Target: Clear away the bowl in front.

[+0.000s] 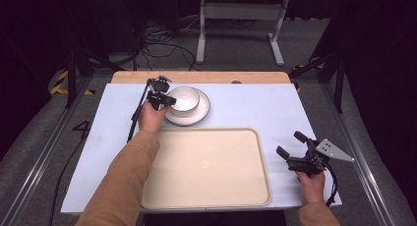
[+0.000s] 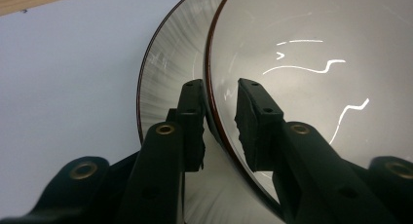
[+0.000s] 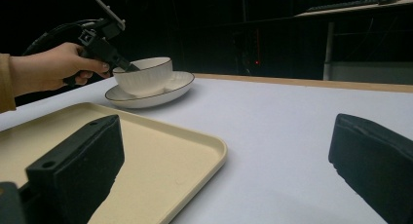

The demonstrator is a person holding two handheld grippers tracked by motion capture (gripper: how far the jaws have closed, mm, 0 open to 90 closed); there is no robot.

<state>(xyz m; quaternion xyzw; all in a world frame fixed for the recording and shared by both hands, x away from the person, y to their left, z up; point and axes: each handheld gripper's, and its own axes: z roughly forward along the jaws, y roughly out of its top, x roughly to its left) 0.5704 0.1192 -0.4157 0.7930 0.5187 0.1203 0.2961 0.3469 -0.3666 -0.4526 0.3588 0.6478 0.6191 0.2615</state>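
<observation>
The left hand-held gripper (image 2: pixel 219 95) has its two black jaws set astride the near-left rim of the white bowl (image 1: pixel 185 98), one jaw outside the wall and the other inside; in the left gripper view the dark-edged rim runs up between them with a thin gap on each side, so the jaws look nearly closed on the rim, though whether they already pinch it cannot be told. The bowl sits upright in the middle of a white plate (image 1: pixel 205 111), and both stand at the far side of the light surface (image 1: pixel 255 105), just beyond the far-left corner of the cream tray (image 1: pixel 206 169). From this hand-held gripper the bowl lies straight ahead and slightly right, touching or nearly so, and the empty tray lies back toward the person. The right hand-held gripper (image 1: pixel 294 150) rests well apart at the near right, just beside the tray's right edge, jaws spread wide and holding nothing. My judgement is that the left hand is the one placed to lift the bowl, and the likely path runs from the plate back over the tray's rim.
</observation>
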